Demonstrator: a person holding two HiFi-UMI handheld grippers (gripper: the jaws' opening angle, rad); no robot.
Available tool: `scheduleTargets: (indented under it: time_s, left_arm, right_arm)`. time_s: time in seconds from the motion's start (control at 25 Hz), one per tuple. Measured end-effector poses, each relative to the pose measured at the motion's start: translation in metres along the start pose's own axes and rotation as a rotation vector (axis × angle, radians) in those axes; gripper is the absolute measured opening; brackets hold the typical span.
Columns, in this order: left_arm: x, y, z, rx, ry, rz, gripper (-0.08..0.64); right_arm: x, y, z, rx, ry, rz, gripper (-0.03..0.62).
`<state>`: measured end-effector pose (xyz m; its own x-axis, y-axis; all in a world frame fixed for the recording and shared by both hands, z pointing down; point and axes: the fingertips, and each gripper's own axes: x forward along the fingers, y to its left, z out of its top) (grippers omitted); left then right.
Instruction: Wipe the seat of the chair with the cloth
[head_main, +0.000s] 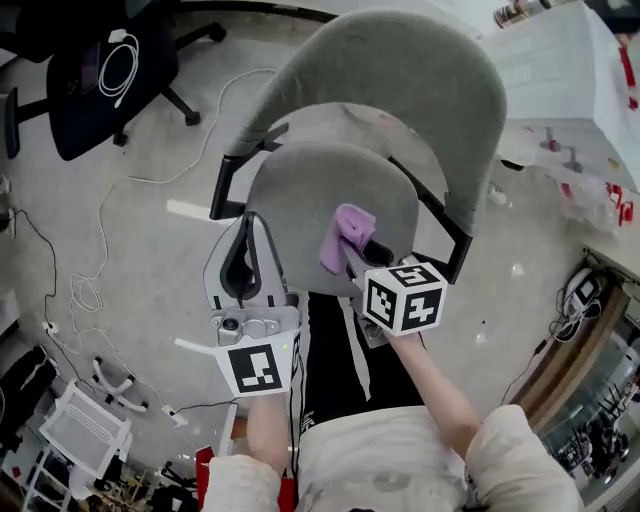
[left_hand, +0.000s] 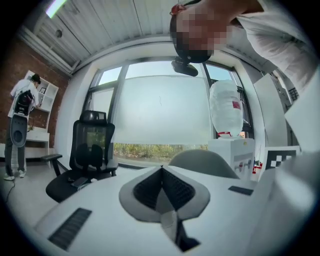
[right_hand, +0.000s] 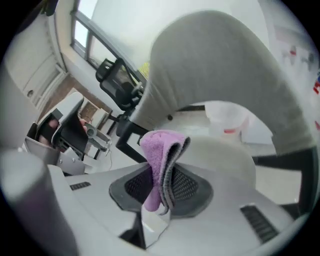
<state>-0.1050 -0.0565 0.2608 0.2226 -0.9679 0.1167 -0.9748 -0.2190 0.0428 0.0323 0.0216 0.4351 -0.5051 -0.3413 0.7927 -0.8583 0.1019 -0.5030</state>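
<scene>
Cloth (fuzzy purple, folded) hangs pinched in right hand-held gripper.

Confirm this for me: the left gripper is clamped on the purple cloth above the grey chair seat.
Wrong gripper. It is the right gripper that is clamped on the purple cloth above the grey chair seat; the right gripper view shows the cloth pinched between its jaws. In the left gripper view, the left gripper is shut with nothing between its jaws.
</scene>
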Motion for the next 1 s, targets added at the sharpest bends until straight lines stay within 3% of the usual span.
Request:
scheduleTargets:
  time_s: [0.16, 0.32, 0.52, 0.72, 0.88, 1.0]
  left_arm:
    - [-0.006, 0.018, 0.097, 0.023, -0.089, 0.072, 0.012]
    - [-0.026, 0.024, 0.184, -0.001, -0.155, 0.136, 0.012]
    - [-0.055, 0.012, 0.256, -0.223, -0.216, 0.091, 0.012]
    - [-0.079, -0.021, 0.293, -0.146, -0.257, 0.010, 0.012]
    - [-0.086, -0.031, 0.313, -0.020, -0.292, -0.022, 0.012]
    - [-0.087, -0.031, 0.336, 0.027, -0.338, -0.034, 0.012]
  right_arm:
    - [-0.048, 0.095, 0.090, -0.223, -0.200, 0.077, 0.094]
    - [-0.137, 0.175, 0.159, -0.498, -0.436, 0.075, 0.094]
    - [-0.241, 0.237, 0.196, -0.628, -0.700, 0.076, 0.094]
    - [-0.309, 0.278, 0.196, -0.735, -0.867, 0.102, 0.094]
    - [-0.334, 0.286, 0.193, -0.765, -0.911, 0.102, 0.095]
    - [-0.347, 0.288, 0.196, -0.773, -0.945, 0.094, 0.095]
